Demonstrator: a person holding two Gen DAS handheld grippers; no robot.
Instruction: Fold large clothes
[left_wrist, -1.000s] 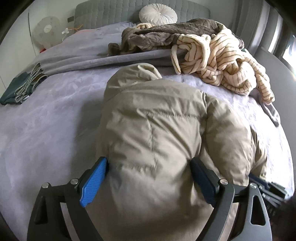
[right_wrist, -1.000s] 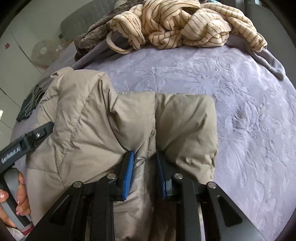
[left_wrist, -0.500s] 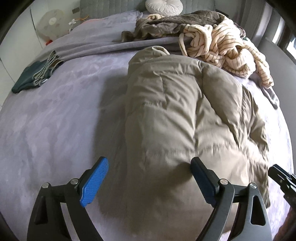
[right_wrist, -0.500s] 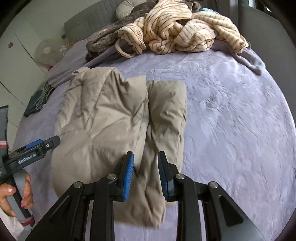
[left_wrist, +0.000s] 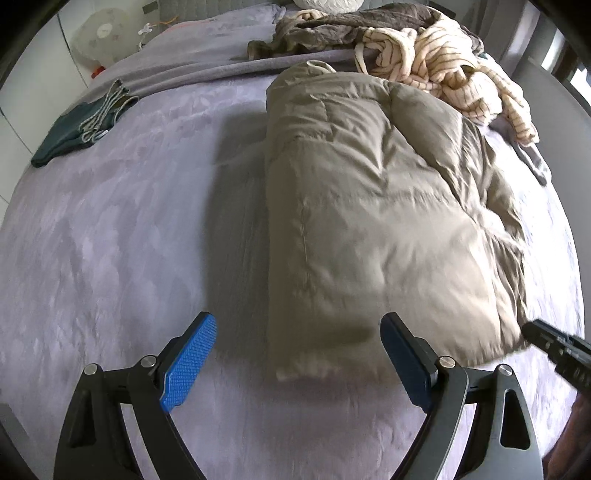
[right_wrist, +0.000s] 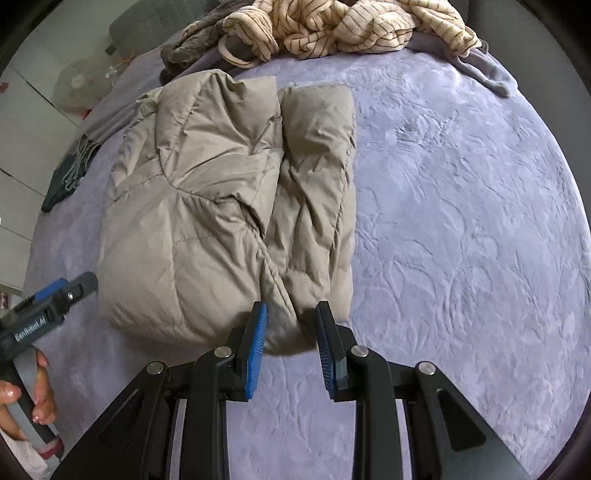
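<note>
A beige puffer jacket (left_wrist: 384, 206) lies folded lengthwise on the lilac bed (left_wrist: 122, 251), hood end away from me. It also shows in the right wrist view (right_wrist: 229, 214), with a sleeve laid along its right side. My left gripper (left_wrist: 299, 350) is wide open and empty, hovering over the jacket's near hem. My right gripper (right_wrist: 291, 339) is open and empty, its fingers just in front of the sleeve's near end, clear of the fabric. The left gripper also appears at the left edge of the right wrist view (right_wrist: 55, 299).
A striped cream garment (left_wrist: 454, 70) and a brown garment (left_wrist: 351, 29) are heaped at the bed's far end. A folded dark green item (left_wrist: 74, 129) lies far left. A white fan (left_wrist: 98, 40) stands beyond the bed. Bare bedspread (right_wrist: 461, 221) lies right of the jacket.
Both grippers have pulled back from the jacket toward the near edge of the bed. The right gripper has let go of the sleeve and opened a little.
</note>
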